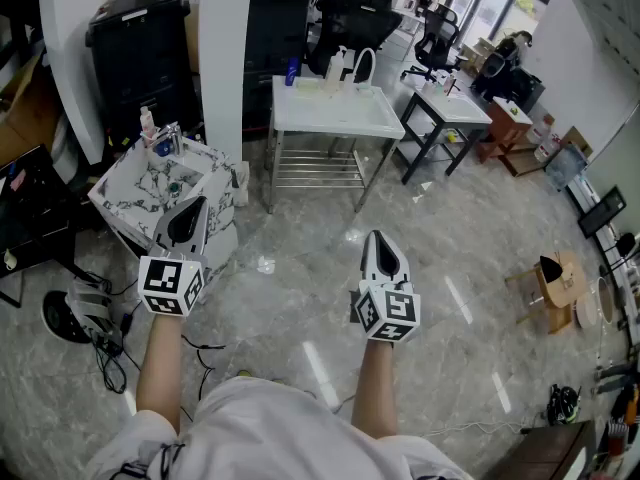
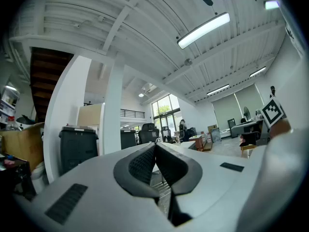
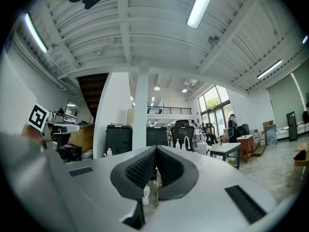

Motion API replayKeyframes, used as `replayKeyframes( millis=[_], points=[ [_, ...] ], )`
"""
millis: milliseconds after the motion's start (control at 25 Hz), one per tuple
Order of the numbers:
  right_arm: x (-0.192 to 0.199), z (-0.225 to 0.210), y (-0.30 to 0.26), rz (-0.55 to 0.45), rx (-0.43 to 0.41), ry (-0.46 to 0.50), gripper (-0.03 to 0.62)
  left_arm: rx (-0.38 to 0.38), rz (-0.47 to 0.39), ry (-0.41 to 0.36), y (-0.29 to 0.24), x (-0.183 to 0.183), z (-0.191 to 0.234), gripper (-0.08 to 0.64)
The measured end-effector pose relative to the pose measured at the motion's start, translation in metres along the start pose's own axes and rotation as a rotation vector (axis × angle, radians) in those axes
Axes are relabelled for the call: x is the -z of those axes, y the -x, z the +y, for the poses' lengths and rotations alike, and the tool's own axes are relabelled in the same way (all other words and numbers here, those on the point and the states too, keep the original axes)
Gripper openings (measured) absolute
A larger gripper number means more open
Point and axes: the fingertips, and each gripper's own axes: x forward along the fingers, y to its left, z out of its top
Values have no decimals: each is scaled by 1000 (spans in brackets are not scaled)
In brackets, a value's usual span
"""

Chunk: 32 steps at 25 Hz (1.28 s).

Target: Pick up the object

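Both grippers are held out over the grey stone floor, and neither touches anything. My left gripper [image 1: 193,204] points toward a marble-patterned box [image 1: 128,190] with small bottles [image 1: 148,124] on top. My right gripper [image 1: 376,238] points toward a white table [image 1: 345,118] that carries pale bottles [image 1: 338,67] and a blue one [image 1: 291,71]. In the left gripper view the left gripper's [image 2: 155,146] jaws meet with nothing between them. The right gripper's [image 3: 156,150] jaws meet the same way in the right gripper view. Which item is the task's object cannot be told.
A white pillar [image 1: 224,38] and black cabinets [image 1: 140,43] stand behind the box. Office chairs [image 1: 355,18] and a small desk [image 1: 450,108] lie beyond the table. A wooden stool [image 1: 555,283] is at the right. Cables and a headset [image 1: 85,313] lie on the floor at the left.
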Motion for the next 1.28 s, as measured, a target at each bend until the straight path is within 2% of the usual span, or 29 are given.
replayKeyframes(
  millis=[360, 880, 1080, 1280],
  points=[
    [-1, 1, 4, -18, 0, -26, 5, 14, -16, 1, 2, -4, -8, 20],
    [0, 11, 13, -27, -1, -4, 6, 1, 45, -3, 19, 13, -10, 25],
    [2, 24, 12, -17, -12, -3, 6, -6, 70, -18, 26, 17, 0, 75],
    [3, 40, 6, -18, -23, 2, 6, -15, 63, -4, 32, 19, 17, 77]
  ],
)
